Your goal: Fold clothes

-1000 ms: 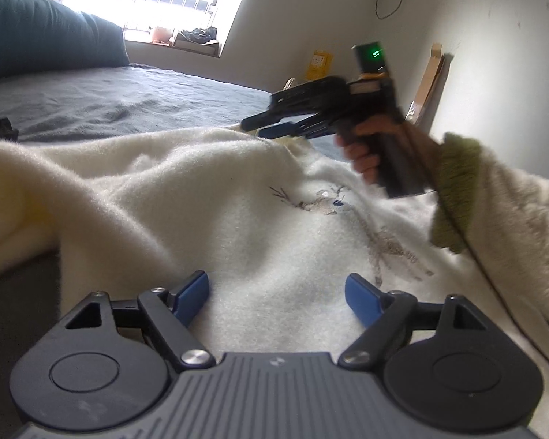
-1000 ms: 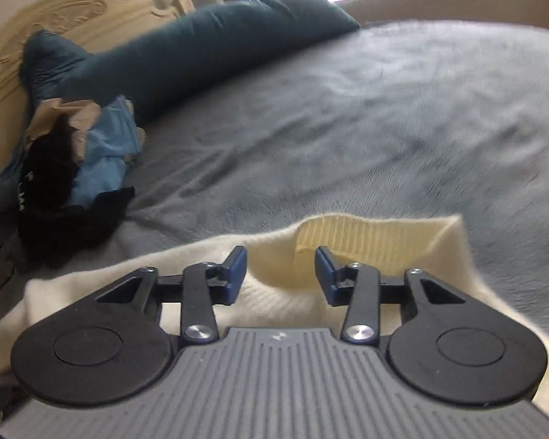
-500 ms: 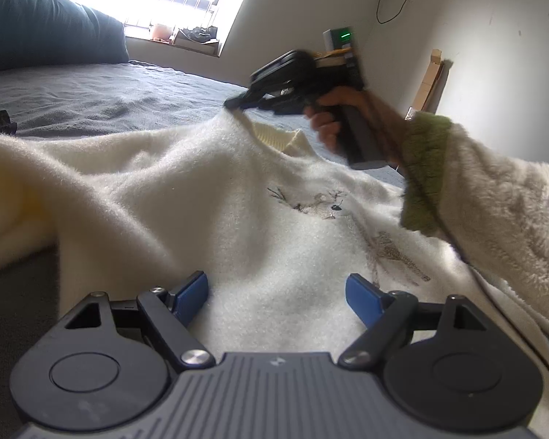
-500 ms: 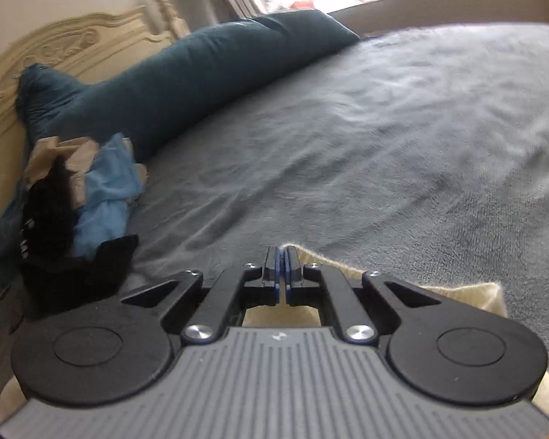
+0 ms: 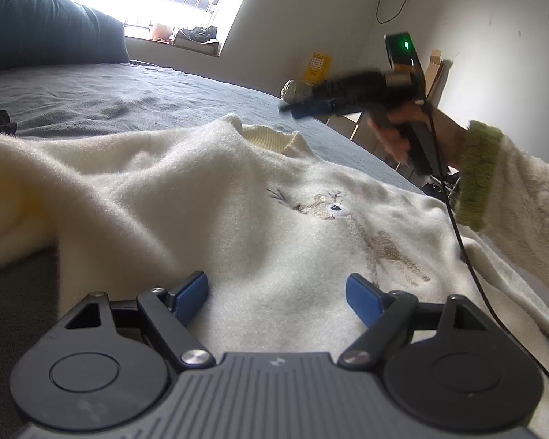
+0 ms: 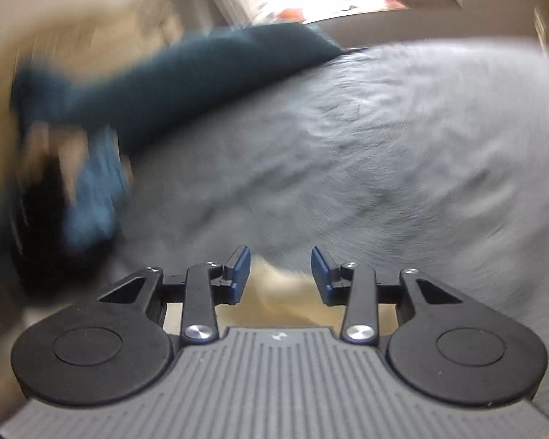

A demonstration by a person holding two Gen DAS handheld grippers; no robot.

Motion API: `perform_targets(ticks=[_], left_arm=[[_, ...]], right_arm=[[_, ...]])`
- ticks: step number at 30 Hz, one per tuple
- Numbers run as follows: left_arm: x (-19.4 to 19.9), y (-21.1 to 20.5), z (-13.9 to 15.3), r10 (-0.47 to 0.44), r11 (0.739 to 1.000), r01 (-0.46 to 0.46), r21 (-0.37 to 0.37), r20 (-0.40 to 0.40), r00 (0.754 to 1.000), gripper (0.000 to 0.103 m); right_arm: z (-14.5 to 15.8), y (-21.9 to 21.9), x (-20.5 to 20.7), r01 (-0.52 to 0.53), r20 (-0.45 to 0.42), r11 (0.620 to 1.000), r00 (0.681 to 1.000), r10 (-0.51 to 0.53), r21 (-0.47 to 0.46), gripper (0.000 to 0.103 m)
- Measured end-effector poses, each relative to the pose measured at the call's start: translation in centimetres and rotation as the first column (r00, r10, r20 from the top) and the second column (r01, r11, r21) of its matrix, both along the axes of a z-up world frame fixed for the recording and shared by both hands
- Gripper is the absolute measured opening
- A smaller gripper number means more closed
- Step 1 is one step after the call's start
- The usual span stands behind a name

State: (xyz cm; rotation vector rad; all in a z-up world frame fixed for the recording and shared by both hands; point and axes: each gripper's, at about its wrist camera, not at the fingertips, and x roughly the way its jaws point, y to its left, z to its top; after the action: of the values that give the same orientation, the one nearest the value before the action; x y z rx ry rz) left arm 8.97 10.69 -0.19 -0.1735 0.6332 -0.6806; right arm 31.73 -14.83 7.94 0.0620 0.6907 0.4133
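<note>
The cream sweater (image 5: 208,197) lies front-up on the grey bed (image 5: 91,98), its embroidered deer (image 5: 325,208) facing upward and the ribbed collar (image 5: 271,139) at the far end. It is spread rather than folded: the body is rumpled, and a sleeve runs off to the left in a thick ridge. That fits either a garment being laid out flat or one opened again, and the pictures do not settle which.

The left claw (image 5: 276,294) hovers low over the near part of the body, its blue pads wide apart with nothing between them. The right claw (image 6: 280,274) is in the air beyond the collar, held by a hand (image 5: 402,135) in a fleecy sleeve; its pads stand apart and hold nothing, and its view is blurred by motion, with a scrap of cream cloth just below the pads.

To fold well, I judge the cloth should first be smoothed so the shoulders lie level, then pinched at edges, not mid-panel, since this thick fleece bunches easily. A dark pile of clothes (image 6: 66,197) sits far left by the teal pillow (image 6: 186,73).
</note>
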Motion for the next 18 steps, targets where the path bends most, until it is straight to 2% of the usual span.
perform_targets(ticks=[3, 6, 9, 12, 18], left_arm=[[0.0, 0.0, 0.0, 0.000, 1.000, 0.000, -0.001, 0.000, 1.000, 0.084], [0.1, 0.1, -0.1, -0.001, 1.000, 0.000, -0.006, -0.002, 1.000, 0.084], [0.2, 0.1, -0.1, -0.001, 1.000, 0.001, -0.008, -0.003, 1.000, 0.084], [0.2, 0.1, -0.1, -0.002, 1.000, 0.002, -0.009, -0.003, 1.000, 0.084], [0.2, 0.2, -0.1, -0.003, 1.000, 0.003, -0.009, -0.003, 1.000, 0.084]], right_arm=[[-1.6, 2.2, -1.2, -0.104, -0.009, 0.969, 0.994, 0.104, -0.226, 0.036], [-3.1, 3.8, -0.9, -0.186, -0.027, 0.931, 0.982, 0.187, -0.316, 0.036], [-4.2, 4.9, -0.3, -0.290, -0.091, 0.888, 0.957, 0.276, -0.358, 0.036], [-4.1, 5.4, 0.1, -0.359, -0.125, 0.853, 0.933, 0.337, -0.380, 0.036], [-4.3, 6.3, 1.2, -0.421, -0.164, 0.851, 0.907, 0.388, -0.315, 0.044]])
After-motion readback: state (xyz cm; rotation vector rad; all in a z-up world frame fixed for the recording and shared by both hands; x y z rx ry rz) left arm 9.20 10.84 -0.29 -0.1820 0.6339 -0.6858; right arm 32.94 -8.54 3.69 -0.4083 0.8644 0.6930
